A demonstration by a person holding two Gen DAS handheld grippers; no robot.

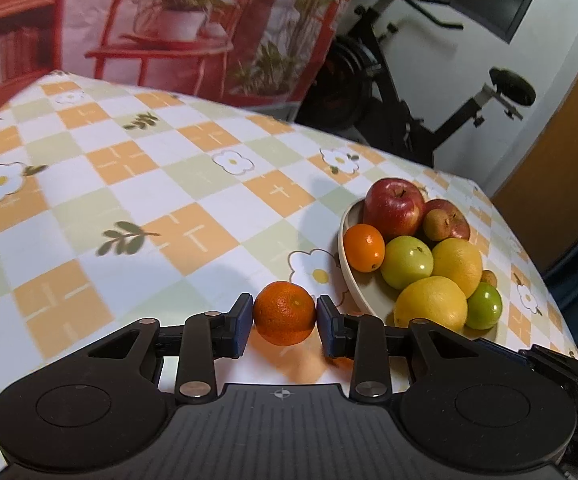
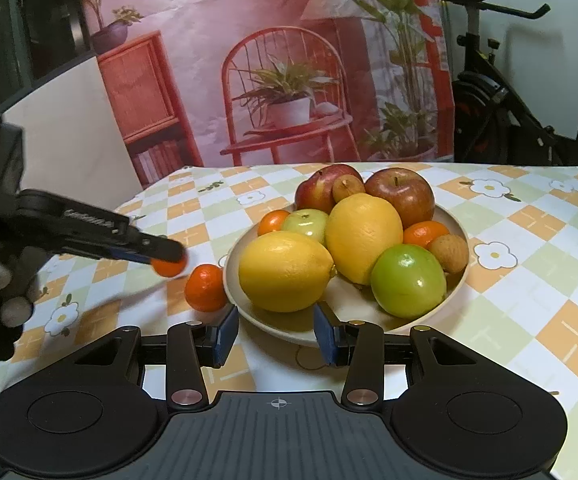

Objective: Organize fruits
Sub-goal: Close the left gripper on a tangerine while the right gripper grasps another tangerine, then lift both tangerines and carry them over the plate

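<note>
My left gripper is shut on a small mandarin, held just above the checked tablecloth, left of the cream bowl. The bowl holds red apples, lemons, green apples and a mandarin. In the right wrist view the left gripper with its mandarin shows at left. Another mandarin lies on the cloth touching the bowl's rim. My right gripper is open and empty at the bowl's near edge, before a lemon.
The table's right edge runs close behind the bowl. An exercise bike stands beyond the table. A printed backdrop hangs behind. A lychee and a green apple sit at the bowl's right side.
</note>
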